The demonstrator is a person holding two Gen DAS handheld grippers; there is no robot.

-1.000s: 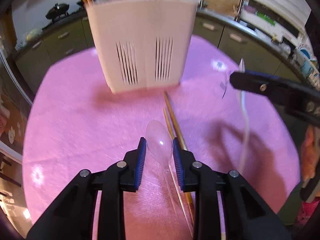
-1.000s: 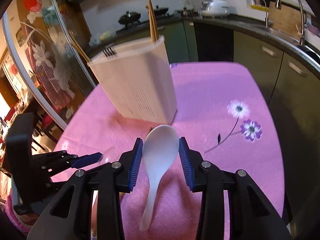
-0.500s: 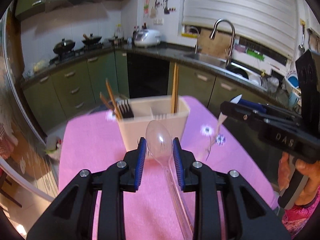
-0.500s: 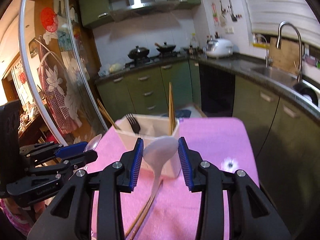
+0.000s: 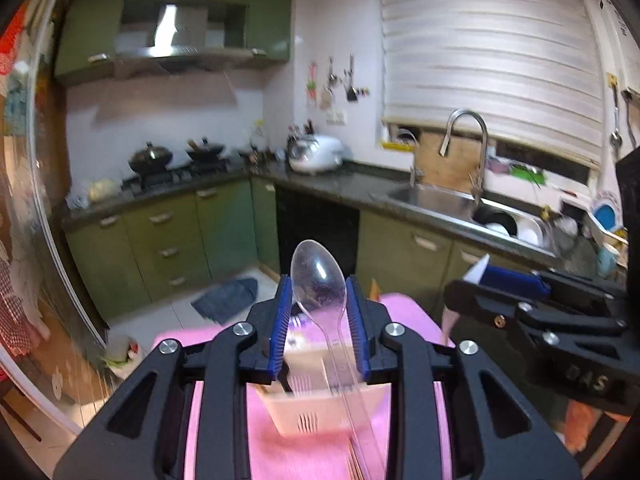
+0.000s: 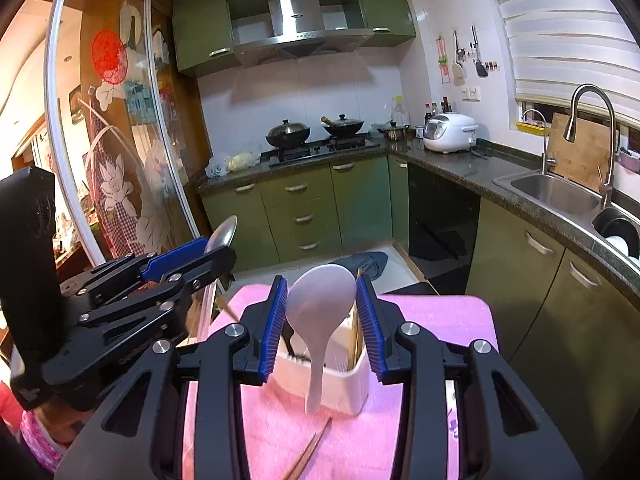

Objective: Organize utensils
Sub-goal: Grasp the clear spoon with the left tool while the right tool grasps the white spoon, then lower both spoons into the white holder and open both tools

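Spoons sit clamped in both my grippers: left gripper (image 5: 319, 312) grasps a clear spoon (image 5: 320, 280), right gripper (image 6: 322, 316) a white spoon (image 6: 320, 308). Below my fingers stands the white holder (image 6: 344, 384) on pink cloth (image 6: 440, 320).

The clear plastic spoon (image 5: 320, 280) runs off the left wrist view's bottom edge, handle end unseen. The white utensil holder (image 5: 316, 408) is blurred there, its contents unreadable. The chopsticks (image 6: 308, 454) on the worktop (image 6: 440, 312) are cut off below.
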